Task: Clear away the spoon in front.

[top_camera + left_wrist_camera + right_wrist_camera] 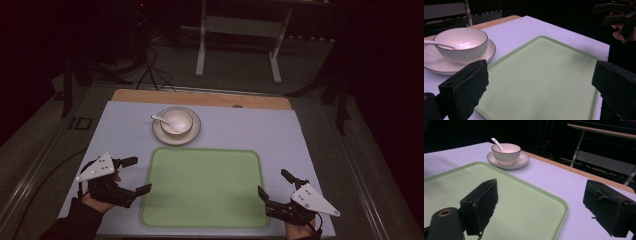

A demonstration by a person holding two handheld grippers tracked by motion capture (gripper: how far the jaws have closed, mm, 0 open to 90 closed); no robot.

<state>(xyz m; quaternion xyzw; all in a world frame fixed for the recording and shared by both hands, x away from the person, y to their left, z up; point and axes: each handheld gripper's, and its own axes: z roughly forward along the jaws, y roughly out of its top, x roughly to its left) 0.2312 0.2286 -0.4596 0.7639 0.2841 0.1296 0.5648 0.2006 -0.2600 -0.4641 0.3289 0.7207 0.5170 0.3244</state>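
At the left edge of the bench I hold my left gripper (134, 175) low over the pale cloth, its jaws spread wide with nothing between them, just beside the left rim of the green tray (202, 187). I judge it waits there because that rim is the nearest place to take hold. In the left gripper view the same jaws frame the tray from the side, and my hand behind them is mostly hidden by the gripper body.

The tray lies flat at the near middle of the bench, bare, its near rim close to the bench's near edge. Behind it, toward the far edge and slightly left of centre, a white bowl (176, 120) sits on a saucer (192, 136), with a white spoon (159, 118) resting in the bowl, handle pointing left. The three are stacked, which would let them be carried as one set. Whether the bowl holds anything I cannot tell.

At the right, my right gripper (272, 185) mirrors the left: jaws parted and empty, just beside the tray's right rim near its near corner. My right hand is cut off by the picture's bottom edge. The room beyond the bench is dark and hard to make out.
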